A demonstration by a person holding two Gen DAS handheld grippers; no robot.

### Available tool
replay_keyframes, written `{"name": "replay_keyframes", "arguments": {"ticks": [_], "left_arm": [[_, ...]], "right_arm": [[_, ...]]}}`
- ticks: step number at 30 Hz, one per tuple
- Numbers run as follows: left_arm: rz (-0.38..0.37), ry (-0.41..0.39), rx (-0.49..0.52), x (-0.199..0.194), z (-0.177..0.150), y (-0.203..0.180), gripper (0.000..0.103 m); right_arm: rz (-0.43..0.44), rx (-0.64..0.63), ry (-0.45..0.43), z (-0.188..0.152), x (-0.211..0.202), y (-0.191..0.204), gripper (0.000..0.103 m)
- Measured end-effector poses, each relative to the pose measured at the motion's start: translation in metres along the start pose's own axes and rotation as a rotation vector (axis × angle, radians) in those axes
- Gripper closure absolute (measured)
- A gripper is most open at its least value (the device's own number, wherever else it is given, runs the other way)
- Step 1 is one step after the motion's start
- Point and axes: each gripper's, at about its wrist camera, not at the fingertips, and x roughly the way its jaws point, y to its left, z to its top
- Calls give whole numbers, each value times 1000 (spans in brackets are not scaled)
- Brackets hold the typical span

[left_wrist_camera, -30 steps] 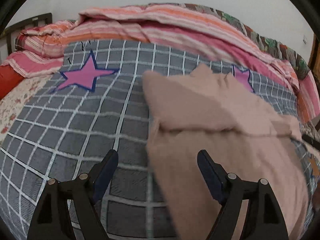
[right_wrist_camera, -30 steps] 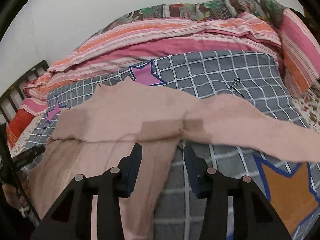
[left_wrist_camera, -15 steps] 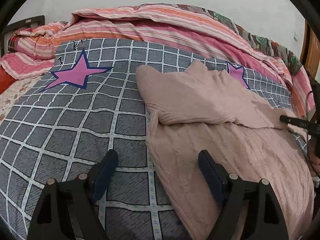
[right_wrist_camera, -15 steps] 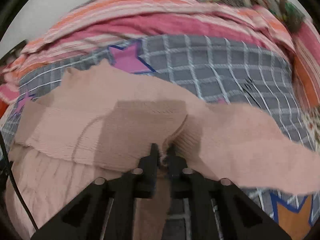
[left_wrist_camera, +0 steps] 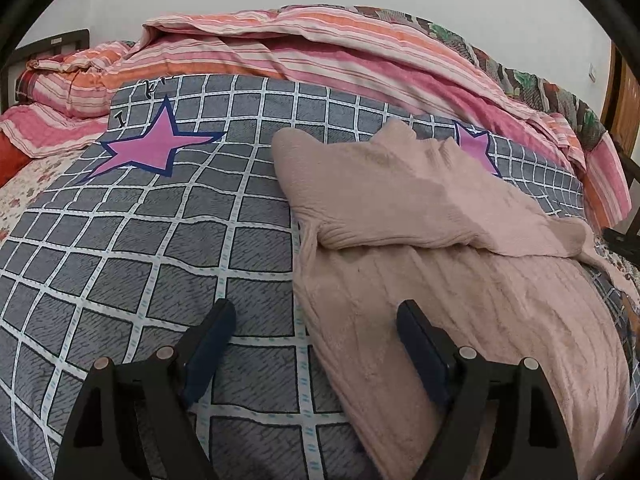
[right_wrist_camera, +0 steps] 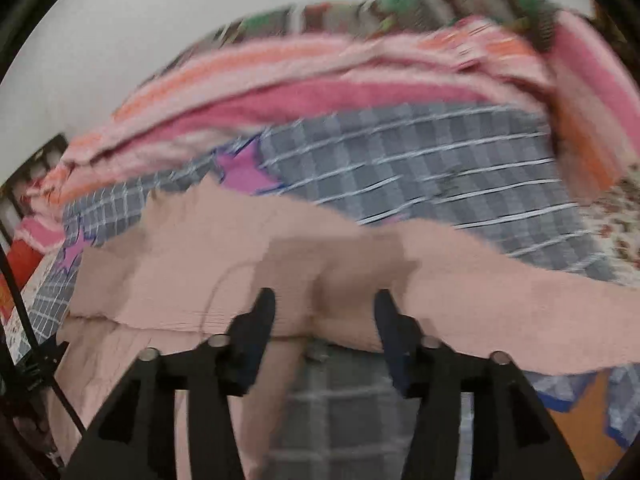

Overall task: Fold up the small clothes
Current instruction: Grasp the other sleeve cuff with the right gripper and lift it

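Observation:
A pale pink knit garment (left_wrist_camera: 432, 264) lies on the grey checked bedspread (left_wrist_camera: 160, 248), with one sleeve folded across its upper part. My left gripper (left_wrist_camera: 316, 328) is open and empty, hovering over the garment's left edge. In the blurred right wrist view the same garment (right_wrist_camera: 224, 264) fills the middle, one sleeve stretching out to the right. My right gripper (right_wrist_camera: 324, 312) is open with its jaws spread on either side of a raised fold of the fabric, holding nothing.
A pile of pink and orange striped blankets (left_wrist_camera: 320, 52) lies along the far side of the bed. Pink stars (left_wrist_camera: 152, 148) mark the bedspread. A dark bed frame (left_wrist_camera: 48, 44) stands at far left. A floral sheet (right_wrist_camera: 616, 216) shows at right.
My right gripper closed on the garment's fold half a second ago and has now opened and let it go. My left gripper stayed open and shifted only slightly.

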Motion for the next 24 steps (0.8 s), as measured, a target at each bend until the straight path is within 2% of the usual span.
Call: {"name": "replay_keyframes", "arguments": {"ticks": [6, 9, 16, 22, 24], "left_arm": [[8, 3, 7, 0, 0, -1, 20], [17, 6, 12, 1, 0, -2, 20], [31, 13, 24, 2, 1, -4, 19], [40, 16, 29, 3, 1, -4, 18], [43, 19, 29, 4, 1, -4, 18]], "right_arm": [[-196, 114, -55, -24, -69, -104, 49], [-252, 197, -58, -40, -87, -155, 45], [-245, 376, -40, -74, -87, -229, 45], [-211, 469, -75, -67, -76, -259, 45], [-212, 479, -77, -62, -73, -266, 49]]}}
